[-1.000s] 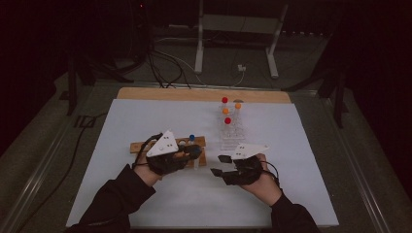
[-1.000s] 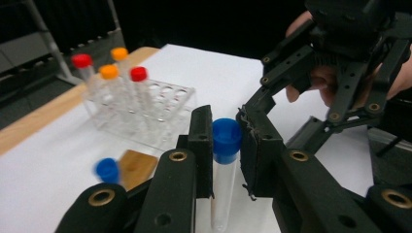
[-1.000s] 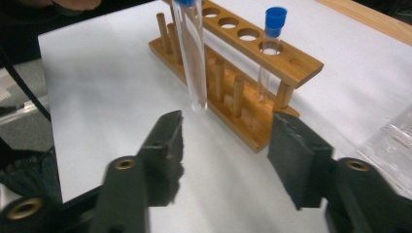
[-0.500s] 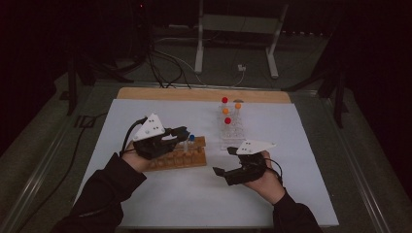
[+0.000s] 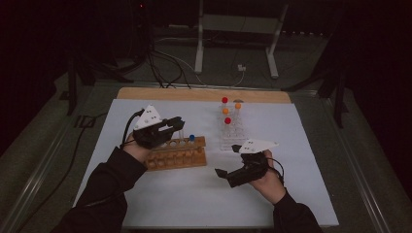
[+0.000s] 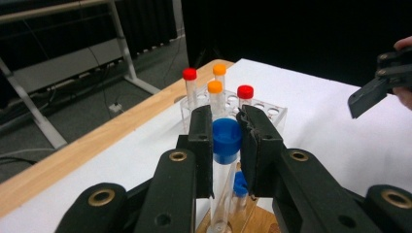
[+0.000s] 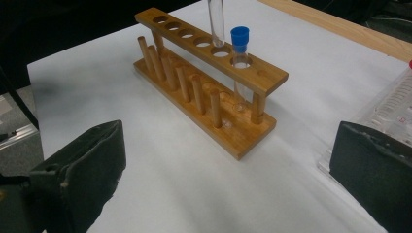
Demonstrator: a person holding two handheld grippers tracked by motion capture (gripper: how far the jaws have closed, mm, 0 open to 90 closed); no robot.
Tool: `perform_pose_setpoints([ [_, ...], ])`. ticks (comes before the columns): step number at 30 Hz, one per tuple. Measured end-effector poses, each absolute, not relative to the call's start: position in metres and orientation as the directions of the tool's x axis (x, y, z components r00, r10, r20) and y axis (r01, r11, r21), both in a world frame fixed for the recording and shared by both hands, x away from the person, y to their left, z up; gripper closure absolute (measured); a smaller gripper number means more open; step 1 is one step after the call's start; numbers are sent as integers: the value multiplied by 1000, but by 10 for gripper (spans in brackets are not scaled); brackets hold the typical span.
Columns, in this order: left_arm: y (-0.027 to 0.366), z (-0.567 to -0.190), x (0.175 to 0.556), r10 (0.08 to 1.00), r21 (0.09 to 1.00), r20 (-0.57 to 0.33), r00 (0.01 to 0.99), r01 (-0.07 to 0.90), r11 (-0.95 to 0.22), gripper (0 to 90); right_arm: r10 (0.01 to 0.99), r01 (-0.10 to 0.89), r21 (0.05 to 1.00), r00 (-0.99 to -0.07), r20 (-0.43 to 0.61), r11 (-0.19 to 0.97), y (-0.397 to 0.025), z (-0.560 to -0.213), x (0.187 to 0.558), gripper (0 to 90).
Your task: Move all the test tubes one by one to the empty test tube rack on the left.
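The left gripper [image 6: 227, 145] had its jaws closed on a blue-capped test tube [image 6: 226, 140], pinching it just at and below the cap, with the tube hanging upright above the wooden rack [image 5: 177, 153]. In the right gripper view the lower end of that tube [image 7: 216, 14] stood over the top rail, near the hole next to the one already filled by a second blue-capped tube [image 7: 239, 53] at the rack's end. Whether the held tube's tip had entered a hole or cleared the rail could not be told. The right gripper [image 5: 232, 174] rested apart on the white surface [image 5: 301, 160], its jaws spread wide and holding nothing. Behind the wooden rack stood a clear plastic rack [image 5: 233, 133] carrying tubes with red and orange caps [image 6: 215, 87]. The step in hand appeared to be moving the gripped tube at the wooden rack, either seating it or lifting it free. The next move would call for keeping the tube vertical and aligned with its hole, since a tilt could knock the rail or the neighbouring tube.
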State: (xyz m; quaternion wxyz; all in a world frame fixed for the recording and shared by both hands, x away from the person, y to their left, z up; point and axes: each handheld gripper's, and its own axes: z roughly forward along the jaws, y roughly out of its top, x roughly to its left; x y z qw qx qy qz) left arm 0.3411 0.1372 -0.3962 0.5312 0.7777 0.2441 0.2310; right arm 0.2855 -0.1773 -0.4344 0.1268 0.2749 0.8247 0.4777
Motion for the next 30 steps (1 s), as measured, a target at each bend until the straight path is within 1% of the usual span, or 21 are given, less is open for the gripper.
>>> perform_pose_setpoints([
  [11, 138, -426, 346, 637, 938, 31, 770, 199, -286, 775, 568, 336, 851, -821, 56, 402, -179, -437, 287, 0],
  [16, 136, -439, 346, 645, 931, 15, 764, 225, -288, 775, 564, 336, 852, -824, 59, 401, -180, -438, 287, 0],
  [24, 135, -449, 346, 650, 923, 9, 760, 244, -298, 774, 566, 340, 852, -822, 64, 399, -181, -438, 288, 0],
  [30, 132, -454, 344, 655, 920, 30, 755, 235, -314, 774, 564, 339, 856, -823, 69, 390, -185, -435, 289, 0],
])
